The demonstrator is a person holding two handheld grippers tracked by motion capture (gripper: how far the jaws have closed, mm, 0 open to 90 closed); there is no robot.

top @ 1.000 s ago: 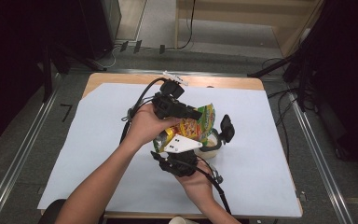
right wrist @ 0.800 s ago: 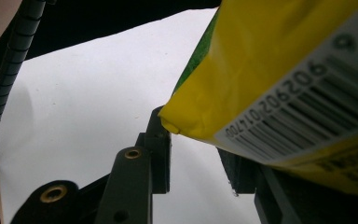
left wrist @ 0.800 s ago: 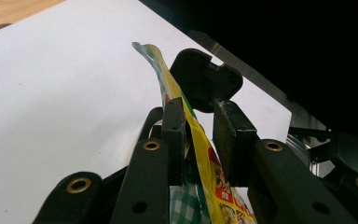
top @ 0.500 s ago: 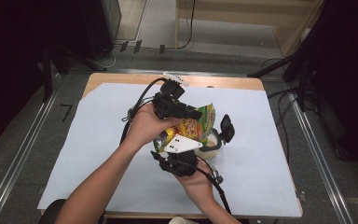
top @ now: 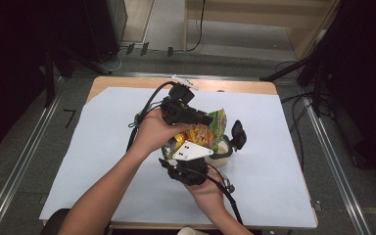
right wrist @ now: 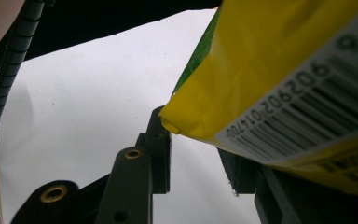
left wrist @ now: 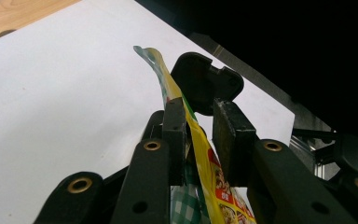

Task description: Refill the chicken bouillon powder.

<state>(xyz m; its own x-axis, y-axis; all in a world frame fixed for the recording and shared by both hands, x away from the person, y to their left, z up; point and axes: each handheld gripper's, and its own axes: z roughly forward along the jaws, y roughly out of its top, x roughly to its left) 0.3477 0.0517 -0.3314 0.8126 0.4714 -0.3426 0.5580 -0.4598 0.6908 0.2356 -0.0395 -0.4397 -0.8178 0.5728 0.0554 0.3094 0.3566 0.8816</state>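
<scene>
A yellow and green snack bag (top: 209, 130) is held up over the middle of the white-covered table (top: 103, 147). My left gripper (top: 208, 119) reaches in from the left and is shut on its upper part. In the left gripper view the bag (left wrist: 200, 154) runs up between the jaws of the left gripper (left wrist: 200, 109), flat against the left pad and wedged lower down. My right gripper (top: 196, 147) sits just below the bag under its grey plate. In the right gripper view the bag's barcode end (right wrist: 270, 60) lies over the right gripper (right wrist: 194, 140), whose jaws stand apart.
A black rounded lid-like piece (top: 238, 134) stands over a white cup (top: 223, 150) just right of the bag, also behind the bag as the black piece (left wrist: 207, 79). Cables trail from both grippers. Bare wood shows at the table's far edge (top: 235, 86).
</scene>
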